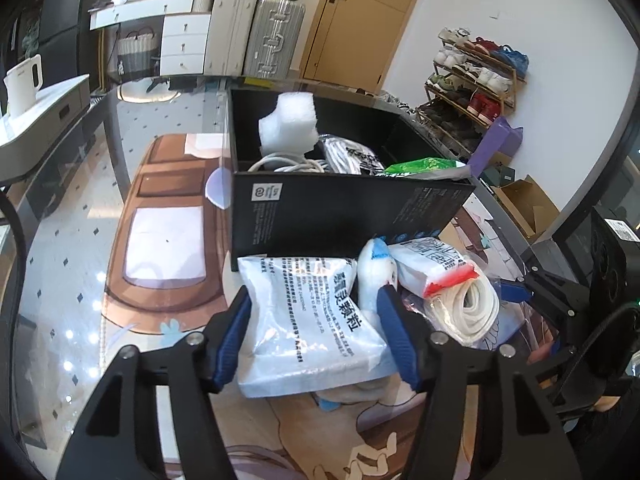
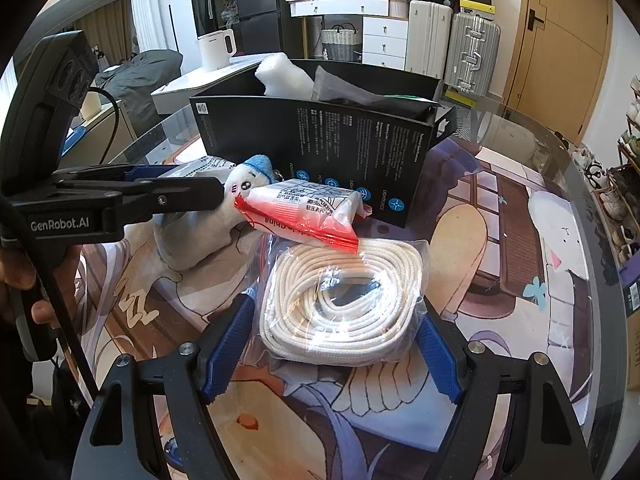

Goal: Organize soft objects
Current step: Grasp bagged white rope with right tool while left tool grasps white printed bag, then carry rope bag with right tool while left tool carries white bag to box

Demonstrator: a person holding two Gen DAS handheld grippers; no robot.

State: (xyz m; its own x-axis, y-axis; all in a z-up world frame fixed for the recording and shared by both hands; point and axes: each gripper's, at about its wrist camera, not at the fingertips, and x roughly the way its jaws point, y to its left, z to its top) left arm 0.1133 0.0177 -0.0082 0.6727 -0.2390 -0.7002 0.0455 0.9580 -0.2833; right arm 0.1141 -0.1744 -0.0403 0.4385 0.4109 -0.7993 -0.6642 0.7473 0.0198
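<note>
My left gripper (image 1: 313, 290) is shut on a white packet (image 1: 312, 312) printed with black text, its blue pads pressing both long sides. A white plush toy with a blue cap (image 1: 374, 268) leans against that packet. A red-striped white pouch (image 2: 308, 208) lies over the plush and the bagged coil of white rope (image 2: 344, 300). My right gripper (image 2: 336, 304) is shut on that bag, a pad against each side. From the right wrist view the left gripper (image 2: 216, 192) reaches in from the left. Behind stands an open black box (image 1: 320, 208) holding white foam (image 1: 286, 124), a cable and a green packet (image 1: 420, 166).
Everything rests on a round glass-topped table with a cartoon mat (image 2: 500, 240). A person's hand (image 2: 32, 280) holds the left gripper's handle. Off the table are a white kettle (image 1: 24, 80), suitcases (image 1: 252, 32), a shoe rack (image 1: 472, 80) and a wooden door.
</note>
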